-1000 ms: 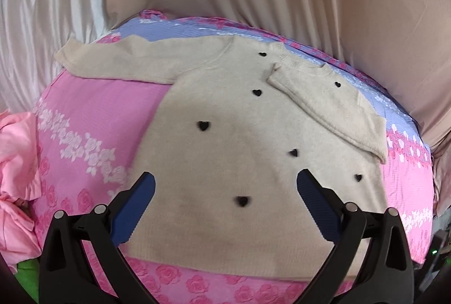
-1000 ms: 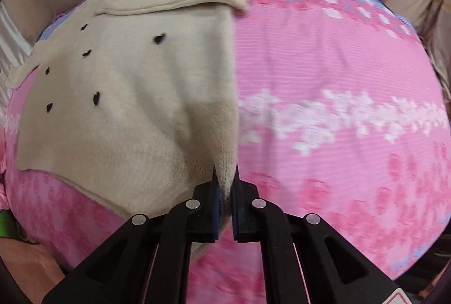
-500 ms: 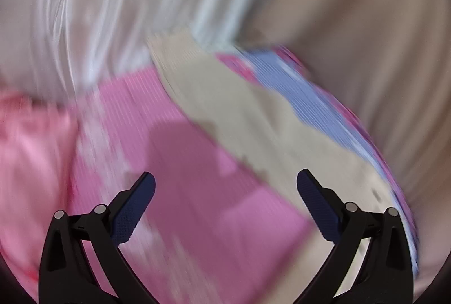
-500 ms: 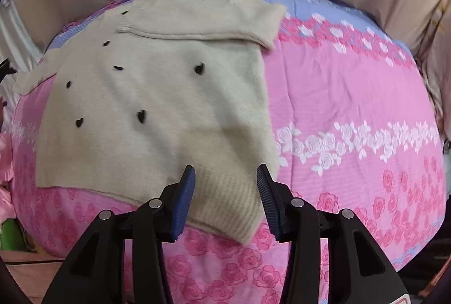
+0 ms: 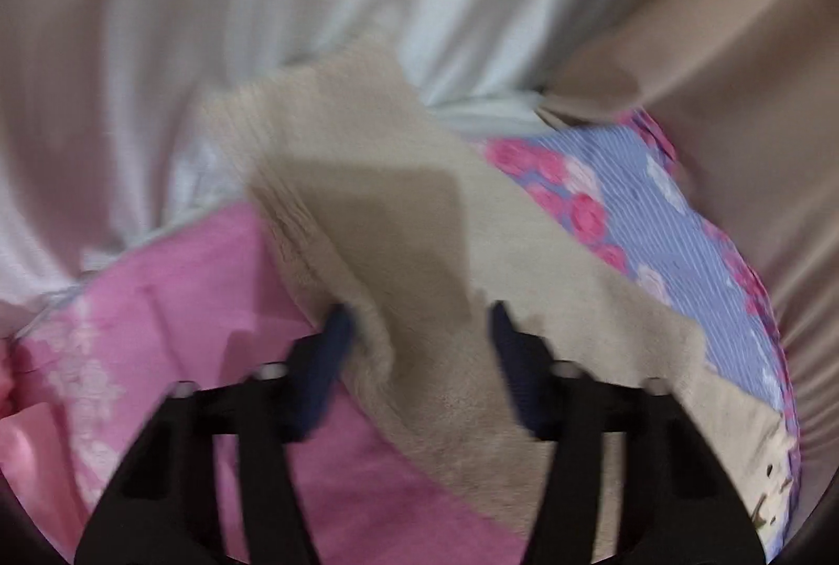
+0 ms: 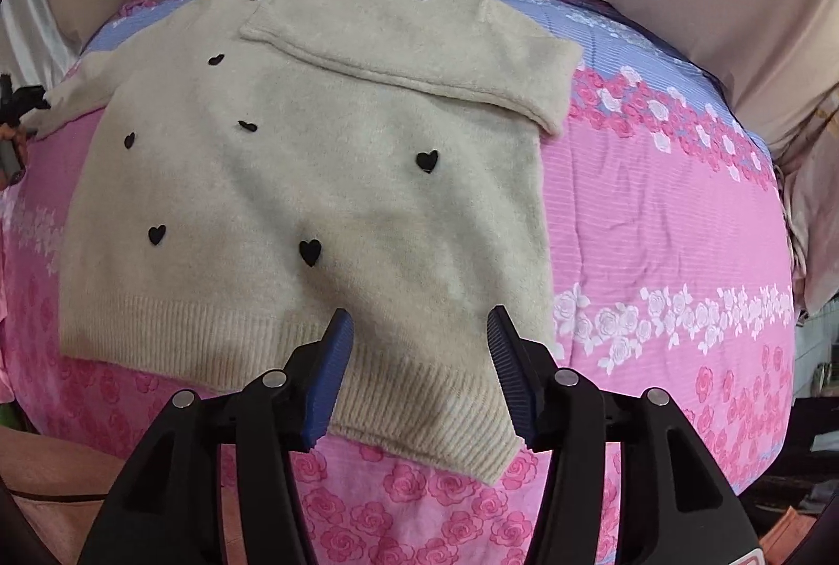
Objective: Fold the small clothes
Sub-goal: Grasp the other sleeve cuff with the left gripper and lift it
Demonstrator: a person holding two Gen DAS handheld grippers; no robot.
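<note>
Cream sweater (image 6: 314, 198) flat | left gripper (image 5: 417, 329) astride sleeve (image 5: 367, 208) edge

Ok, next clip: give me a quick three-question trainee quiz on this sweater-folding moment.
1. True or false: the right tool is clamped on the beige sweater.
2. Which sleeve is already folded across the sweater's chest in the right wrist view? A) the one on the picture's right B) the one on the picture's left
3. Fill in: the left tool is open astride the stretched-out ____.

Key: 1 false, its jaws are open over the hem; 2 A; 3 sleeve.
</note>
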